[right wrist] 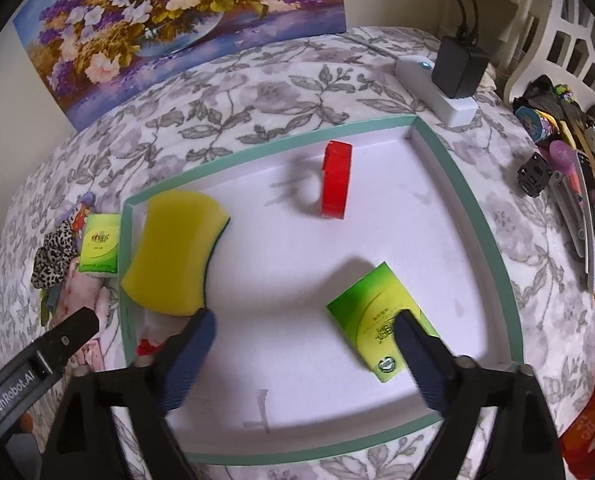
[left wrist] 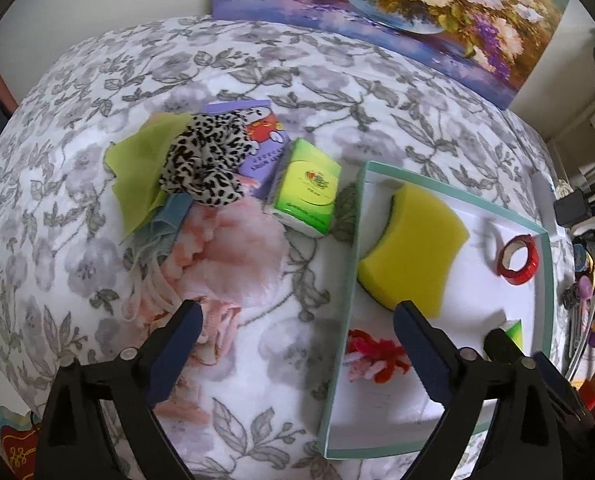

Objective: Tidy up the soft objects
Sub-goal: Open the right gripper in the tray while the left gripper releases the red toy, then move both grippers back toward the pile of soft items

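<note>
Soft objects are half sorted: our sponge (right wrist: 177,254) and one tissue pack (right wrist: 381,320) lie in the tray (right wrist: 477,200), while the leopard cloth (left wrist: 207,160) and pink fluff (left wrist: 237,256) wait heaped on the desk beside it. Both the left hand-held gripper (left wrist: 297,320) and the right hand-held gripper (right wrist: 303,330) hang apart, empty. Next, we judge, the left takes the fluff.

The left tool (left wrist: 297,312) hides part of the red and pink yarn bundle (left wrist: 371,354) in the shallow white box with a teal rim (left wrist: 351,280), and the right tool's tip covers most of a green tissue pack (left wrist: 514,330) there. A leopard-print fabric scrunchie (left wrist: 207,160) overlaps the purple cartoon-printed tissue pack (left wrist: 257,148). The flower painting (left wrist: 377,8) is cut off at the top edge. Small cluttered items (left wrist: 591,280) at the right are too blurred to identify.
</note>
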